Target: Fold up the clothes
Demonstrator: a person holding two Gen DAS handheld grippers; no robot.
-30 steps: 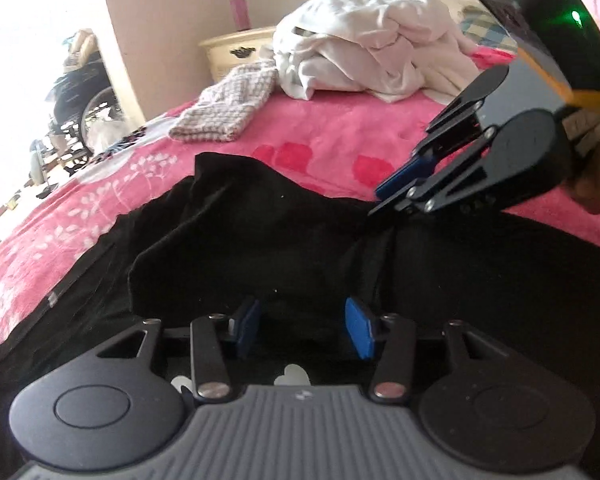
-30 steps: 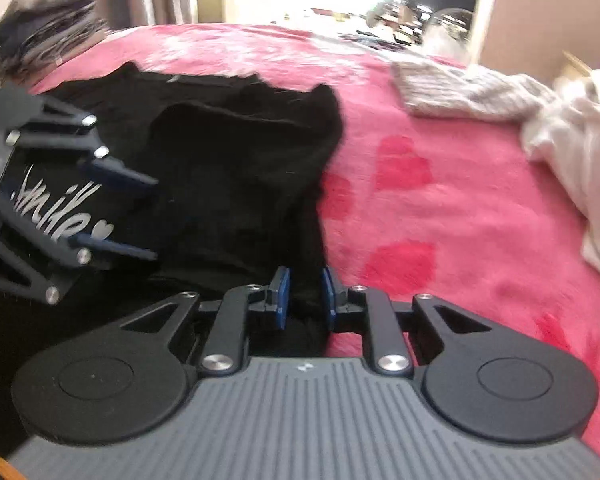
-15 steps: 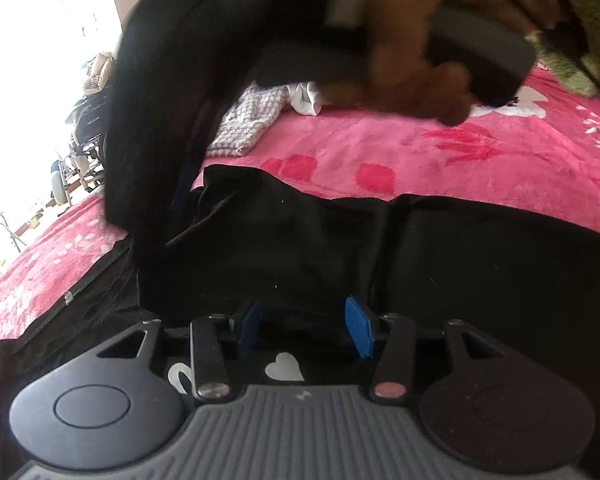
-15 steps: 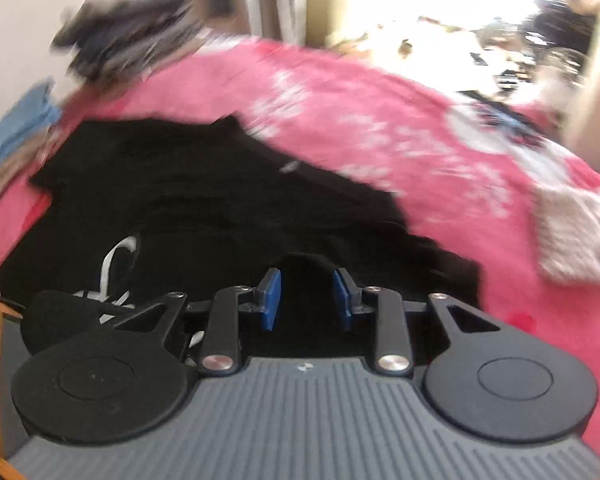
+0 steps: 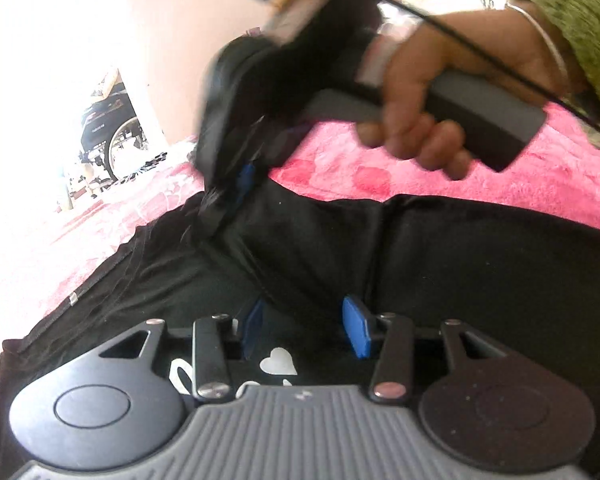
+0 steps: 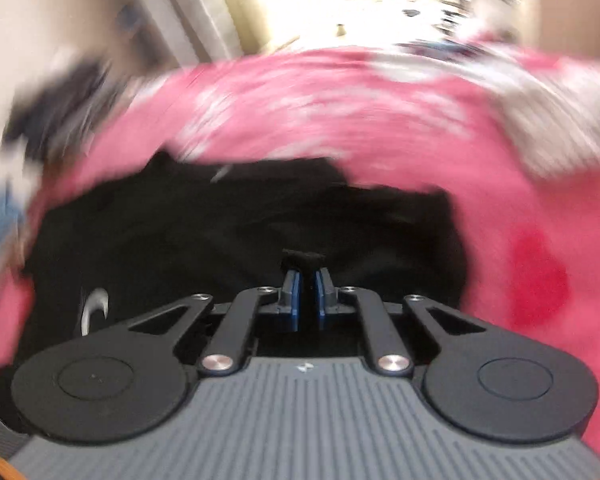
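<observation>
Item: black garment (image 5: 440, 272), a T-shirt by the look of it, with white print and a small white heart (image 5: 278, 362) showing near the left claw. It lies spread on the bed, over a pink bedspread (image 5: 540, 184) with red and white patterning. One part is folded over the body, leaving a ridge down the middle of the cloth.

Item: left claw (image 5: 305, 326). Blue pads (image 5: 356, 330) stand partly apart, low over the black cloth. Fabric lies between them, but the pads do not press on it.

Item: right claw (image 6: 307, 298). Its jaws are closing, the blue pads nearly together with a pinch of black fabric standing up between the tips. In the left wrist view the same claw (image 5: 236, 192) sits at the far edge of the garment, gripping the cloth there; the picture is blurred.

Item: the person's right hand (image 5: 424, 92) wrapped round the grey handle, green sleeve (image 5: 572, 12) at the wrist, a thin black cable running across it.

Item: background. A bright doorway with a wheelchair (image 5: 108, 132) beyond the bed; a pale striped cloth (image 6: 560, 120) on the bedspread, well apart from the garment; a dark heap (image 6: 52, 108) at the bed's far left, too blurred to name.
</observation>
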